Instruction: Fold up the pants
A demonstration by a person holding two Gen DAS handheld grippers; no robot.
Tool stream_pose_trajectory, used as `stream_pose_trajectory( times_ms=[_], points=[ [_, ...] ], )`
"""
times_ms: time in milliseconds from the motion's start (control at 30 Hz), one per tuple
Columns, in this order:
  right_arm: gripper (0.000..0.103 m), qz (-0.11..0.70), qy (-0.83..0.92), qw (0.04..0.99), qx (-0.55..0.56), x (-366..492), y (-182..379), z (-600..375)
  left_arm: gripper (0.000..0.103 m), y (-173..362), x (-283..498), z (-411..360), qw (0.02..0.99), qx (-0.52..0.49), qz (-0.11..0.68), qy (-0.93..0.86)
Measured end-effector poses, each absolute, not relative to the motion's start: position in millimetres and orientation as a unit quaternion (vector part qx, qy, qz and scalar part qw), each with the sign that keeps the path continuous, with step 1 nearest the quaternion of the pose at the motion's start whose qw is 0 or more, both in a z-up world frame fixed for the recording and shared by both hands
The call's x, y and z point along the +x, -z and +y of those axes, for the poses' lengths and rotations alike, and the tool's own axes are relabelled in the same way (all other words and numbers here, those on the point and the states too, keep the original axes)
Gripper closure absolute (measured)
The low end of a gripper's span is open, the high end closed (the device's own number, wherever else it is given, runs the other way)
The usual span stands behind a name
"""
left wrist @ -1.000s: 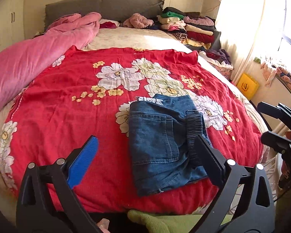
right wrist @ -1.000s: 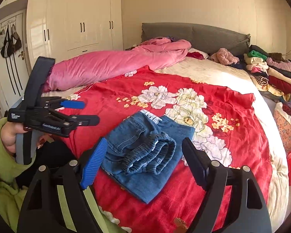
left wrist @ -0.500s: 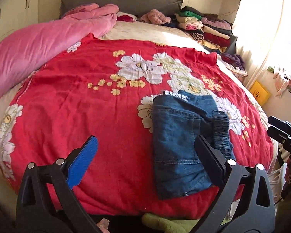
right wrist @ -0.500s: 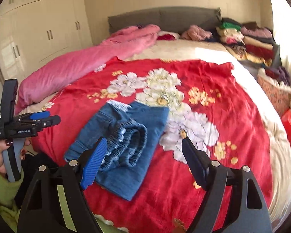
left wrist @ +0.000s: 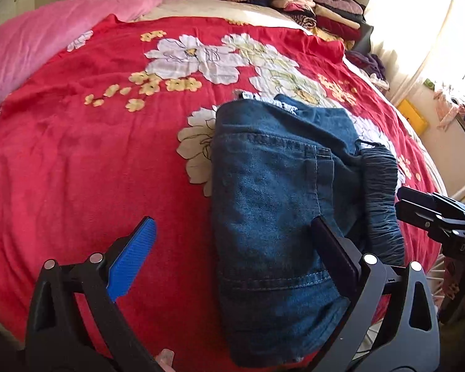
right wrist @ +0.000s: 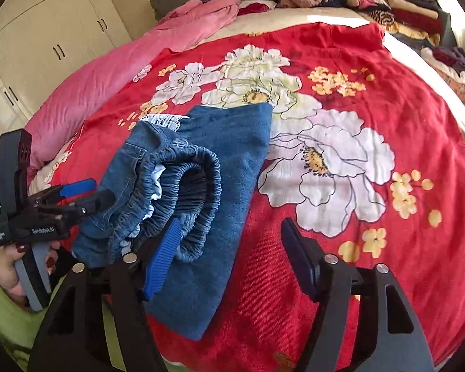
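Folded blue denim pants [left wrist: 279,201] lie on the red flowered blanket [left wrist: 93,155] near the bed's front edge, their gathered elastic waistband [right wrist: 198,183] curled on top. My left gripper [left wrist: 232,248] hangs open just above the pants' near left part, its black finger over the denim and its blue finger [left wrist: 133,257] over bare blanket. My right gripper [right wrist: 232,248] is at the waistband side. Its jaws are closing; the blue finger [right wrist: 162,257] is at the waistband's edge, with the lower denim layer and blanket between the fingers. Neither gripper holds anything.
A pink quilt [right wrist: 114,71] runs along the bed's left side. Stacks of folded clothes [left wrist: 319,9] sit at the far right by the headboard. White wardrobes [right wrist: 46,40] stand to the left. A hand in a green sleeve [right wrist: 3,279] holds the left gripper [right wrist: 62,204].
Both grippers have come down and closer to the pants, which now fill more of each view. The right gripper rolled and its fingers have drawn nearer together.
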State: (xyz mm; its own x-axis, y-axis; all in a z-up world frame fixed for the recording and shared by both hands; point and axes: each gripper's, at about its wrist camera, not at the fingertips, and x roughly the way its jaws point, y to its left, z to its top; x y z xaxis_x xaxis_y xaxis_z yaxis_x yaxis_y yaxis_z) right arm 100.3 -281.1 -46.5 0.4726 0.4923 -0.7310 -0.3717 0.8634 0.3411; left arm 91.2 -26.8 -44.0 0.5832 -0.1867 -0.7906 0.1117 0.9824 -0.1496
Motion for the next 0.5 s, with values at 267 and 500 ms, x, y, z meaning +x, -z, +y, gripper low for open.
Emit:
stream_pose_trajectory(
  times_ms=[267,500],
  points=[
    [0.050,0.472,-0.273,0.834,0.085,120,62,-267,0.034,48,104,-34,0.882,-0.051,0.454,0.115],
    [0.049,0.472,-0.286,0.829,0.089,127,68,-265,0.039,52,112,-42,0.878,-0.050,0.458,0.127]
  ],
)
